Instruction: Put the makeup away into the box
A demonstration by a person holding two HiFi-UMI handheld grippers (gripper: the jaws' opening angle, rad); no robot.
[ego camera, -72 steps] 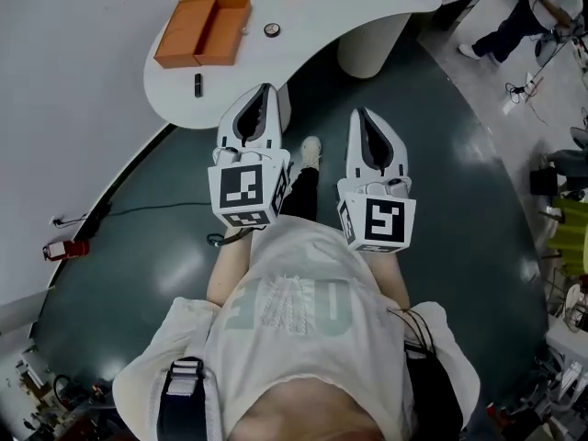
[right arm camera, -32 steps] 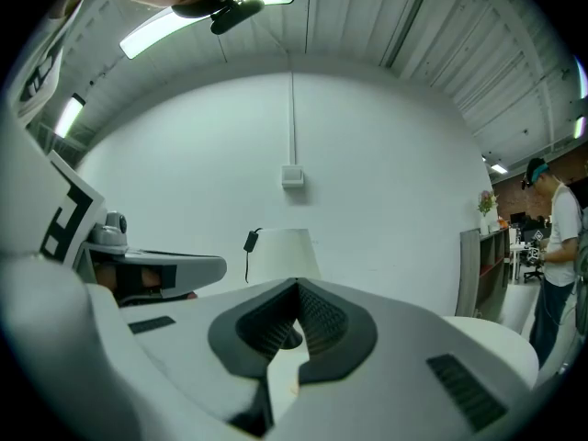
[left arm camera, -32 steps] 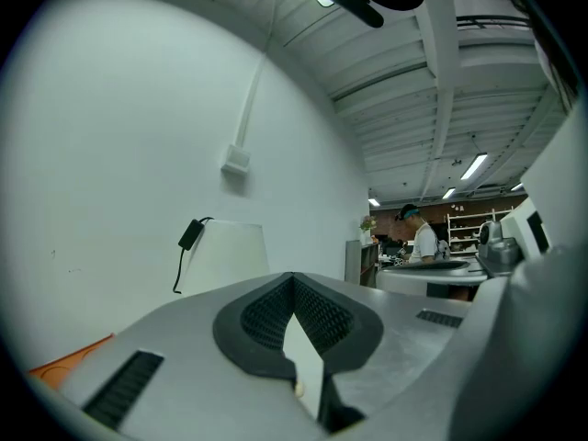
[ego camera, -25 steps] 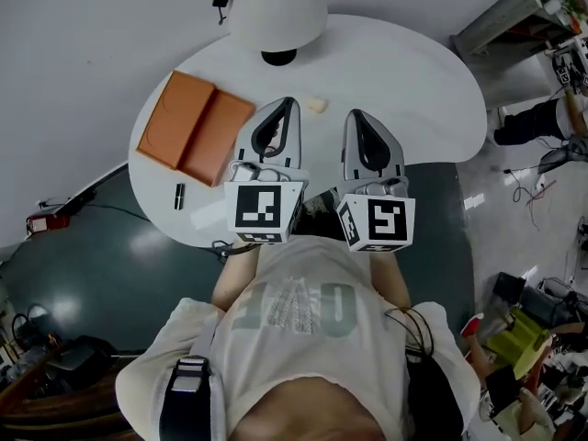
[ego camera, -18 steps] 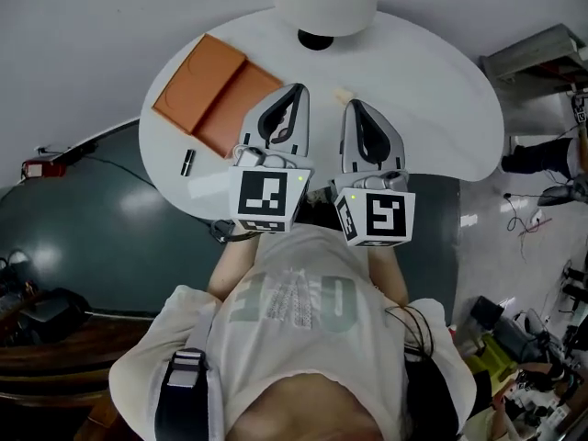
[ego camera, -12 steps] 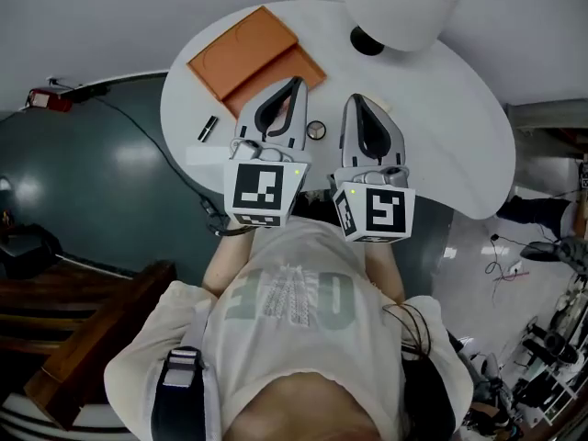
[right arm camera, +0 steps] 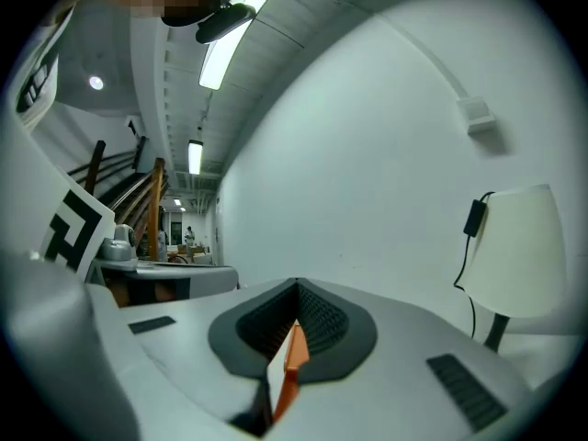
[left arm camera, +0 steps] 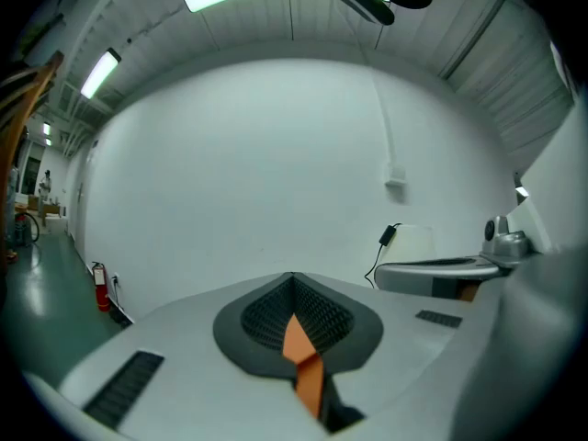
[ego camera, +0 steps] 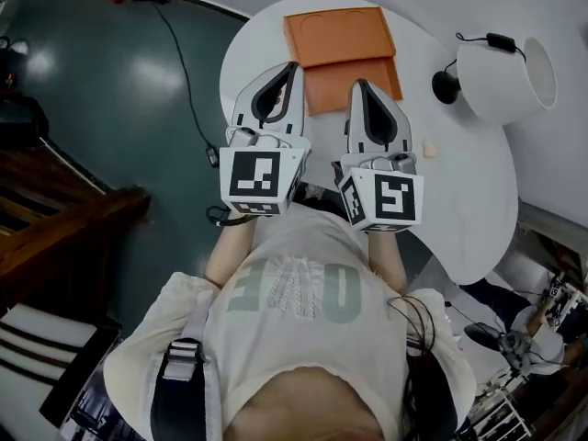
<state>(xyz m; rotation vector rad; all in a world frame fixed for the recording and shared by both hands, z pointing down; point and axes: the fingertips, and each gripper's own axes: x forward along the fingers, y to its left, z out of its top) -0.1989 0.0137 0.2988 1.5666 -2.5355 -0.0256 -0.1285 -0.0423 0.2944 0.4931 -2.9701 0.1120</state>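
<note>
Orange box lies open and flat on the white table, and I see nothing in either half. Left gripper has its tip just beside the box's near-left corner; right gripper has its tip over the box's near half. Both are clenched tight and empty: each gripper view shows only a sliver of orange past the closed jaws. The only makeup candidate in sight is a small cream piece, right of the box and nearer the person, just beside the right gripper but apart from it. It's too small to identify, maybe a sponge or puff. Other items may sit under the grippers, can't tell. Lamp stands further right of the box. My guess on handling is that the cream piece is very light and soft, so it will squash rather than break and skid easily on the smooth tabletop. I'd open the right jaws, come down from above, pinch across its narrow width and close gently. The box looks stiff but light and will likely slide if nudged, so drop items in rather than push, or brace its left edge with the left gripper.
</note>
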